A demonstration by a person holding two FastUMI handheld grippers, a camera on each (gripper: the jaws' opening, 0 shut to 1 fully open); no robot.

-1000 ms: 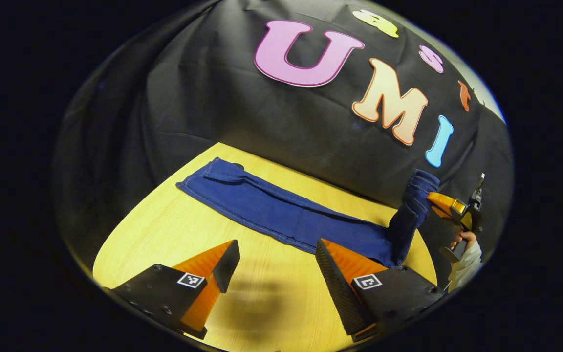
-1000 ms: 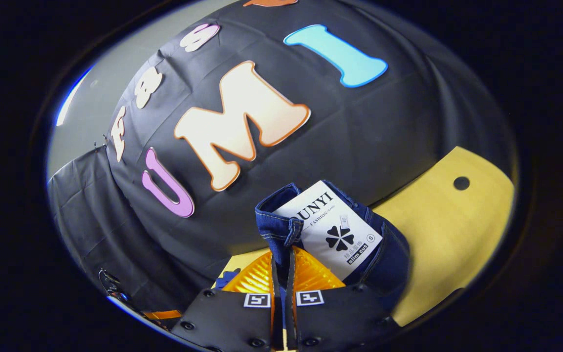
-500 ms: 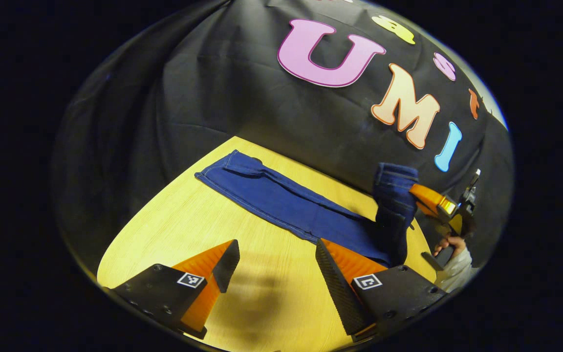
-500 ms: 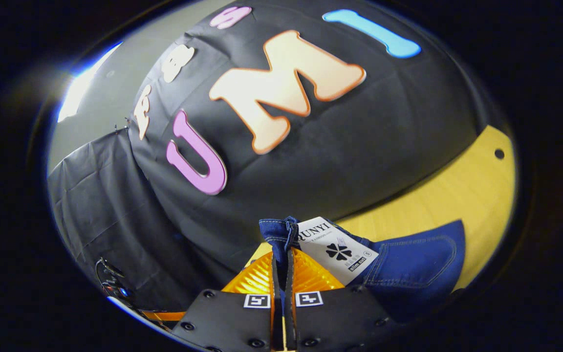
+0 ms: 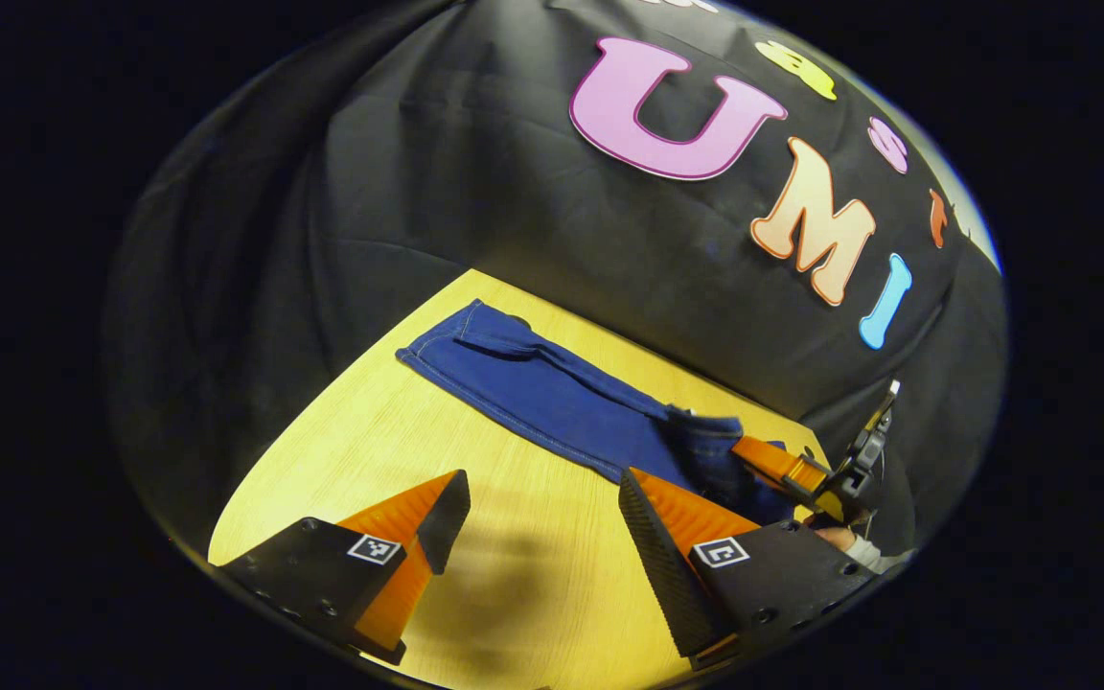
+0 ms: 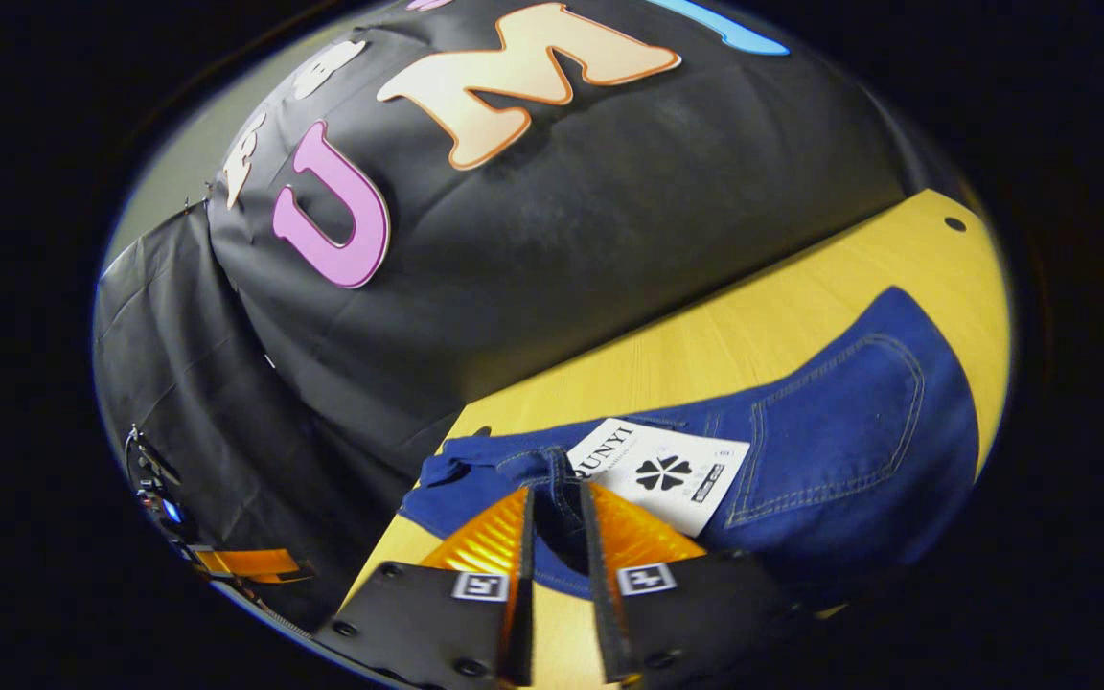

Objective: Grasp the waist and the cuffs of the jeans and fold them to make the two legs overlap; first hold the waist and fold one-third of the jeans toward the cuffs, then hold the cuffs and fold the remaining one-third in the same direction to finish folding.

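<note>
Across the bench (image 5: 341, 450), jeans (image 5: 533, 393) stretched from cuffs (image 5: 466, 331) at upper left toward waist (image 6: 552, 470) at lower right, nearer right claw (image 6: 557, 537), slightly parted around waistband; left claw (image 5: 542, 522) agape, empty.

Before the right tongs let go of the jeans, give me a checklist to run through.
1. Waistband folded over onto the legs: ok.
2. Right tongs pressing the waistband: cannot tell; denim sits between the jaws, but a gap shows.
3. Left tongs open and empty: ok, above bare table.
4. Cuffs flat and free to grasp: ok, at the table's far end.
5. Legs overlapped: ok, one stacked strip.
</note>
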